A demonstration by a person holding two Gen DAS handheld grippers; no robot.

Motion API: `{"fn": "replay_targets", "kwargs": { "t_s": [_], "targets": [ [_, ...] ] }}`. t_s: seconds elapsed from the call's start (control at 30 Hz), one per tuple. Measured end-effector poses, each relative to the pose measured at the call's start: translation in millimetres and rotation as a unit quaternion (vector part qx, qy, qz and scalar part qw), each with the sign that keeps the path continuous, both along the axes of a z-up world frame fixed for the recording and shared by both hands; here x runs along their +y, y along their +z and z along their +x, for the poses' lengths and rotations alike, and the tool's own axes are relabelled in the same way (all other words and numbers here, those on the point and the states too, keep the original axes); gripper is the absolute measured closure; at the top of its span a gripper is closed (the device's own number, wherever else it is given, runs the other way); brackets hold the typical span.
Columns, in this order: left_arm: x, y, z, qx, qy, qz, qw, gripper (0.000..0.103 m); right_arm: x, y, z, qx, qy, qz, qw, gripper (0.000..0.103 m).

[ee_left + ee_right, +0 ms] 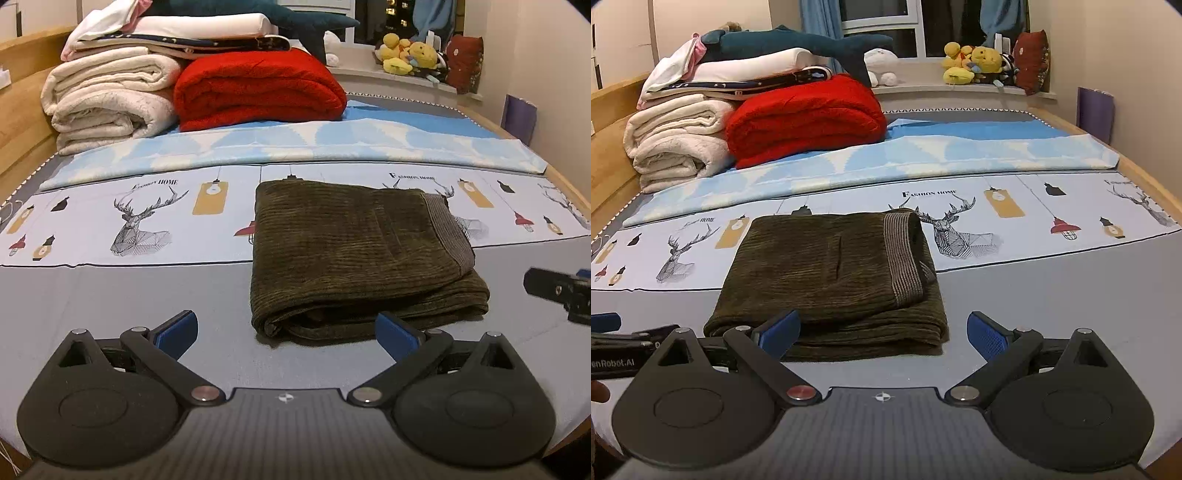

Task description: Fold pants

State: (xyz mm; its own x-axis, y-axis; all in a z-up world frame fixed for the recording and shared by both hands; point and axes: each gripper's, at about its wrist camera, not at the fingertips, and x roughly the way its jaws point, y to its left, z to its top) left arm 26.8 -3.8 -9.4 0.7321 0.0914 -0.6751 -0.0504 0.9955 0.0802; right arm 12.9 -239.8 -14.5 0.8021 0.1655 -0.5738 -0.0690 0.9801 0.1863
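The dark olive ribbed corduroy pants (354,258) lie folded into a compact, nearly square stack on the bed's printed deer-pattern sheet (129,221), straight ahead at twelve o'clock of both grippers. We judge the folding essentially done; what remains is squaring up. To do that well, we would press the loose near layers flat and align the edges without dragging the stack. The striped grey waistband (905,254) lies on top along the three o'clock side, running from six to twelve o'clock; the stack's slightly longer axis also appears to run that way. Our left gripper (286,334) hovers just short of the near edge, jaws spread wide and holding nothing. Our right gripper (882,334) sits likewise, wide apart and empty. Beyond, at eleven o'clock, rests a folded red fleece blanket (258,88).
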Motion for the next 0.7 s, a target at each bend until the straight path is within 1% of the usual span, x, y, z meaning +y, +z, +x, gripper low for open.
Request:
{"fn": "replay_targets", "kwargs": {
  "t_s": [0.07, 0.1, 0.17, 0.23, 0.3, 0.43, 0.7],
  "targets": [
    [2.7, -4.4, 5.2, 0.012, 0.005, -0.006, 0.9999, 0.001, 7.4, -1.7, 1.1, 0.000, 0.011, -0.013, 1.000, 0.006],
    [3.9, -4.7, 5.9, 0.011, 0.005, -0.011, 0.9999, 0.001, 9.1, -2.2, 1.8, 0.001, 0.016, -0.018, 1.000, 0.006],
    [4.8, -5.4, 8.0, 0.009, 0.007, -0.010, 0.9999, 0.001, 13.2, -5.9, 2.3, 0.000, 0.028, -0.029, 0.999, 0.006],
    [4.7, -6.6, 10.0, 0.009, 0.005, -0.011, 0.9999, 0.001, 14.6, -9.9, 4.8, 0.010, 0.029, -0.037, 0.999, 0.006],
    [3.7, -8.2, 12.5, 0.011, 0.004, -0.010, 0.9999, 0.001, 13.6, -11.0, 7.1, 0.013, 0.027, -0.026, 0.999, 0.006],
    [2.3, -9.3, 15.3, 0.014, 0.006, -0.007, 0.9999, 0.001, 14.2, -13.1, 10.7, 0.022, 0.024, -0.025, 0.999, 0.006],
    [3.4, -10.1, 18.6, 0.017, 0.011, -0.012, 0.9997, 0.001, 14.5, -13.4, 12.1, 0.026, 0.034, -0.027, 0.999, 0.006]
  ]
}}
